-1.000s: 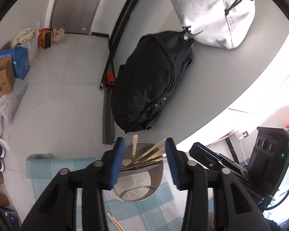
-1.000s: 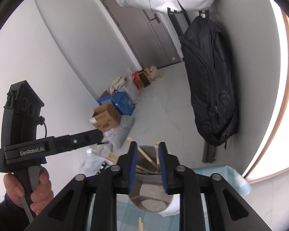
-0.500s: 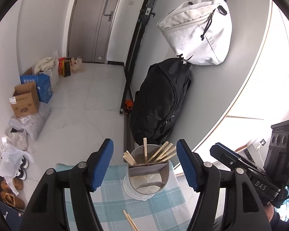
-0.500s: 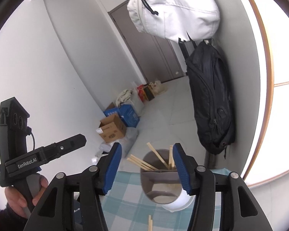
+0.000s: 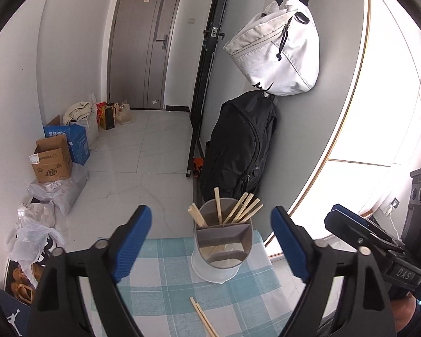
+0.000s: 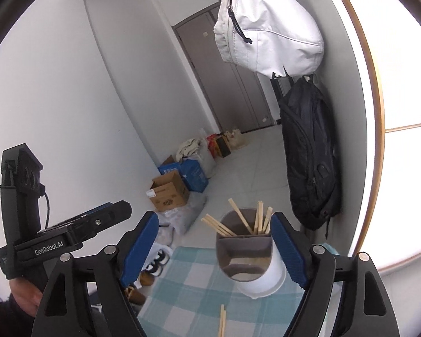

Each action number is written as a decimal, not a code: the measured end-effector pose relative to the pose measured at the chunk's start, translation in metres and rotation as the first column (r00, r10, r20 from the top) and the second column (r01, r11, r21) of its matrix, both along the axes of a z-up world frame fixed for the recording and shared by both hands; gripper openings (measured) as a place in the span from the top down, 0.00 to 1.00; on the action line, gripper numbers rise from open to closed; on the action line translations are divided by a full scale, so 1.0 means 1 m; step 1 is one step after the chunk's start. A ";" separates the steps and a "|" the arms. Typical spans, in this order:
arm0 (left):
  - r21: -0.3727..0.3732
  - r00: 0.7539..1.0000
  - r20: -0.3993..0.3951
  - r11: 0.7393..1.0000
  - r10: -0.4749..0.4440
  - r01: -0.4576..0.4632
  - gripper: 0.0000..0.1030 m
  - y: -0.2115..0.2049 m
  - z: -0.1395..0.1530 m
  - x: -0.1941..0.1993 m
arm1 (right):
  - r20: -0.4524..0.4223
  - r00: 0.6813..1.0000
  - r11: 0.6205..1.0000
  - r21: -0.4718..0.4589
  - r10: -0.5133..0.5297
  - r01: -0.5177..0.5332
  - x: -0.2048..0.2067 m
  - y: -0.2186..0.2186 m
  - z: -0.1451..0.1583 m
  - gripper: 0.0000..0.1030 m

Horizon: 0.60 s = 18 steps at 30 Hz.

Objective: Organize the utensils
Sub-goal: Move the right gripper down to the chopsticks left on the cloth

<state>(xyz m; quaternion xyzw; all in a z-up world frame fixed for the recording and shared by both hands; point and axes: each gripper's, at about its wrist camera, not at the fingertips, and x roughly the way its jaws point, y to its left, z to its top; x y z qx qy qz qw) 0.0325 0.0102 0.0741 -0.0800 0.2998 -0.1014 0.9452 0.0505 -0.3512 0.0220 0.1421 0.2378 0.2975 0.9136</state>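
Left gripper (image 5: pixel 212 241) and right gripper (image 6: pixel 214 248): jaws opening, wide apart, nothing held. Utensil holder (image 5: pixel 223 245) stands upright on the checked tablecloth (image 5: pixel 165 286) at the table's far edge, chopsticks (image 5: pixel 240 209) leaning in its rear compartment. A loose pair of chopsticks (image 5: pixel 203 318) lies on the cloth nearer the grippers

Chopsticks (image 5: pixel 240 209) upright in holder (image 5: pixel 223 241); one pair (image 5: pixel 203 318) on cloth.

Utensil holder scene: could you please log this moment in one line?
left tool: opening, empty | right tool: opening, empty | holder: chopsticks inside | loose pair: on cloth
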 end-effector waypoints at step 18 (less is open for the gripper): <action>-0.062 0.982 -0.159 0.992 0.103 -0.114 0.13 0.053 -0.114 -0.012 | -0.148 0.989 0.971 -0.230 0.027 -0.061 -0.016 0.048 -0.095 0.10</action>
